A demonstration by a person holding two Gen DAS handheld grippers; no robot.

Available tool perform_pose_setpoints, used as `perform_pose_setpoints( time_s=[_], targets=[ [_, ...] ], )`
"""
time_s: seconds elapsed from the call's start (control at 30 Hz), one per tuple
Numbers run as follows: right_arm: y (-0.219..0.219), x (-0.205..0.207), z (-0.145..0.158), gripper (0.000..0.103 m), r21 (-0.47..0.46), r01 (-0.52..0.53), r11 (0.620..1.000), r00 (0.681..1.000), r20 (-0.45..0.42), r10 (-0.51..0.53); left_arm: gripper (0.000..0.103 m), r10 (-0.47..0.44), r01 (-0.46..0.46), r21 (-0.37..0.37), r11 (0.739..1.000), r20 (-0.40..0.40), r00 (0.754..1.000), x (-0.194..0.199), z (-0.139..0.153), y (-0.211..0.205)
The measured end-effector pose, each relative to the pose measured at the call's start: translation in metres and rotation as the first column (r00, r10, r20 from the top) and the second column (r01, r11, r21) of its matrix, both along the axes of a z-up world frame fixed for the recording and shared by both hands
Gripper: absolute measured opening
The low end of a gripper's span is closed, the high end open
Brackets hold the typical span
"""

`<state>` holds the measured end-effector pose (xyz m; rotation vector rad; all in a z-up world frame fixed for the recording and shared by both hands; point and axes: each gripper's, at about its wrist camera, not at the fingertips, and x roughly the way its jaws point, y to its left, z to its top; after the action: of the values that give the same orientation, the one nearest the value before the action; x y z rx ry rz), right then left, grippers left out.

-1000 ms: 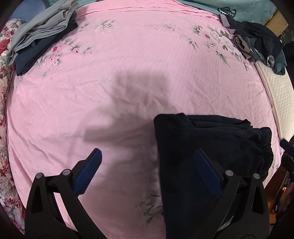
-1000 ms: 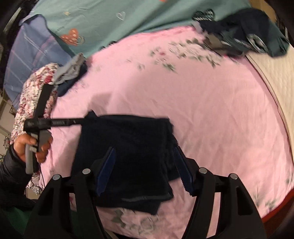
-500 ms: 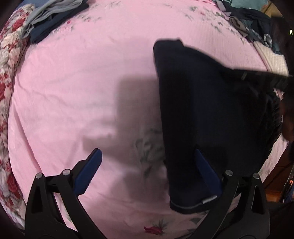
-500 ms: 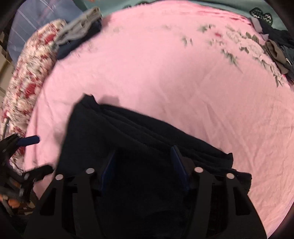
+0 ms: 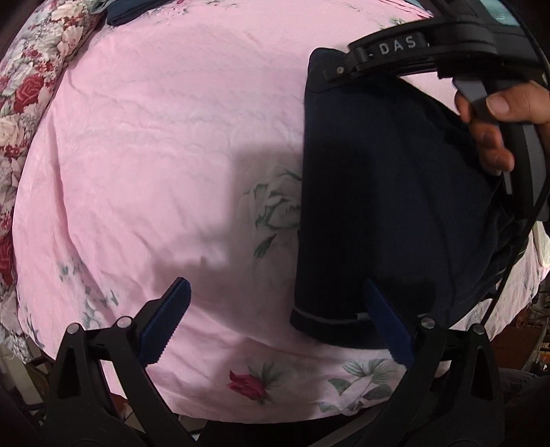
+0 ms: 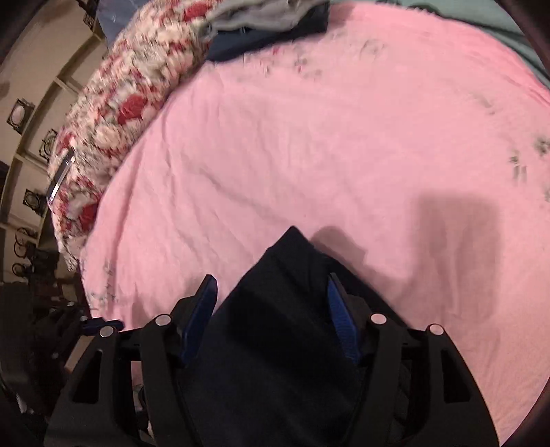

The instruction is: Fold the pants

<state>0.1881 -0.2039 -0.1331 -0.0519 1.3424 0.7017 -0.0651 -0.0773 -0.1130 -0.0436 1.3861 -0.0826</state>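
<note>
The dark navy pants (image 5: 378,206) lie folded in a long strip on the pink bedsheet (image 5: 154,154), near the bed's front edge. My left gripper (image 5: 278,323) hangs open over the sheet, its right finger (image 5: 388,323) above the strip's near hem and its left one over bare sheet. In the right wrist view a raised fold of the pants (image 6: 292,261) stands between the blue pads of my right gripper (image 6: 271,309). Its jaws are closing, with a gap still showing at the left pad (image 6: 202,313). A hand (image 5: 495,113) holds that gripper at the strip's far end.
A red-and-white floral quilt (image 6: 120,103) runs along the bed's left side. Grey and dark clothes (image 6: 268,20) are piled at the far corner. The sheet's front edge (image 5: 275,409) drops off just below my left gripper. A tiled wall (image 6: 24,113) stands beyond the quilt.
Both grippers came down toward the bed's front edge. The right gripper rolled and narrowed around a fold of the pants. The right gripper and its hand now fill the left view's top right.
</note>
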Motion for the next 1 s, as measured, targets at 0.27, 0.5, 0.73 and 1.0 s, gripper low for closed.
perform_pose_setpoints(
  time_s=[0.27, 0.5, 0.73, 1.0],
  targets=[
    [-0.018, 0.015, -0.004, 0.026, 0.040, 0.076, 0.996, 0.997, 0.029, -0.077, 0.101, 0.089, -0.089, -0.004, 0.996, -0.033, 0.995, 0.014, -0.022, 0.013],
    [-0.030, 0.002, 0.016, 0.049, 0.071, 0.123, 0.990, 0.989, 0.073, -0.128, 0.101, -0.033, 0.034, 0.081, 0.996, -0.010, 0.999, 0.016, 0.000, -0.003],
    [-0.149, -0.087, 0.073, 0.054, 0.232, 0.256, 0.938, 0.956, 0.081, -0.281, 0.101, -0.158, 0.152, 0.083, 0.985, 0.072, 0.985, 0.024, 0.024, -0.029],
    [-0.188, -0.187, 0.056, 0.041, 0.215, 0.403, 0.890, 0.905, 0.053, -0.422, 0.101, -0.232, 0.233, 0.077, 0.969, -0.020, 0.972, 0.050, -0.014, -0.034]
  ],
)
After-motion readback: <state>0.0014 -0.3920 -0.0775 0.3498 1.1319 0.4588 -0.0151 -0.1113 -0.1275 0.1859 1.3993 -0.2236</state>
